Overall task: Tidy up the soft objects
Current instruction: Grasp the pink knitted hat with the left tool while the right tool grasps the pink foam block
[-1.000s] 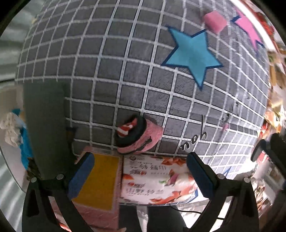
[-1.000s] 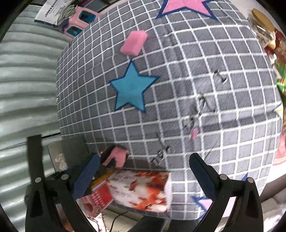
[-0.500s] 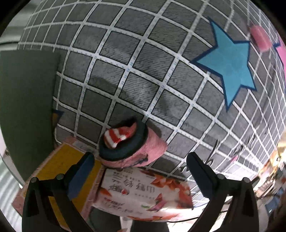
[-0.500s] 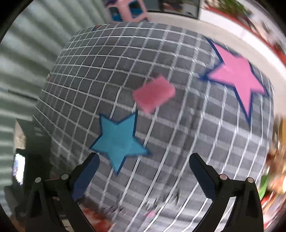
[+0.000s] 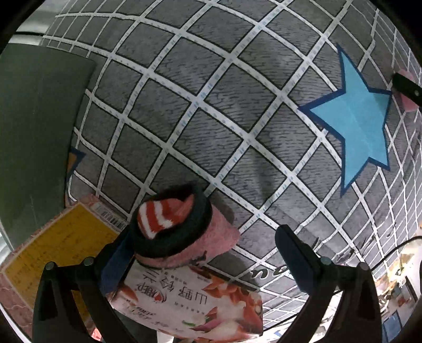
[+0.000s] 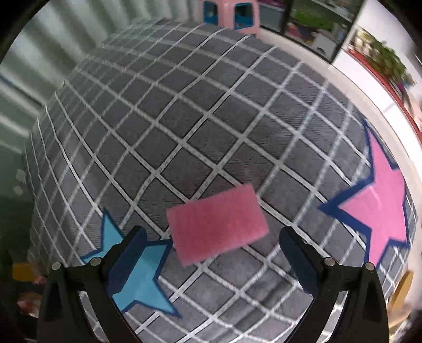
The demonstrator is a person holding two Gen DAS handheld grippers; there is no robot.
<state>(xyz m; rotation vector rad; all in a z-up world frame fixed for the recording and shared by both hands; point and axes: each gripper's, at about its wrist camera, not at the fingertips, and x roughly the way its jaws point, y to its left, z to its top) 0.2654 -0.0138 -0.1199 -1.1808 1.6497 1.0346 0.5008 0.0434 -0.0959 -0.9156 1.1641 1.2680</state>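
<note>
A rolled pink sock bundle [image 5: 184,234] with a black cuff and a red-and-white striped tip lies at the near edge of the grey checked cloth [image 5: 211,105]. My left gripper [image 5: 203,261] is open, its jaws on either side of the bundle, the left pad close to it. A pink sponge [image 6: 217,224] lies on the cloth between a blue star [image 6: 137,277] and a pink star [image 6: 374,211]. My right gripper [image 6: 211,261] is open just in front of the sponge, without touching it. The blue star also shows in the left wrist view [image 5: 356,126].
A printed snack pack [image 5: 195,308] and a yellow-labelled pink box [image 5: 52,253] sit under the sock bundle at the cloth's edge. A dark green panel [image 5: 34,132] stands at the left. A pink and blue stool [image 6: 232,13] is beyond the far edge.
My left gripper has moved in close to the sock bundle. My right gripper has swung up and forward from the cloth's near edge to the pink sponge.
</note>
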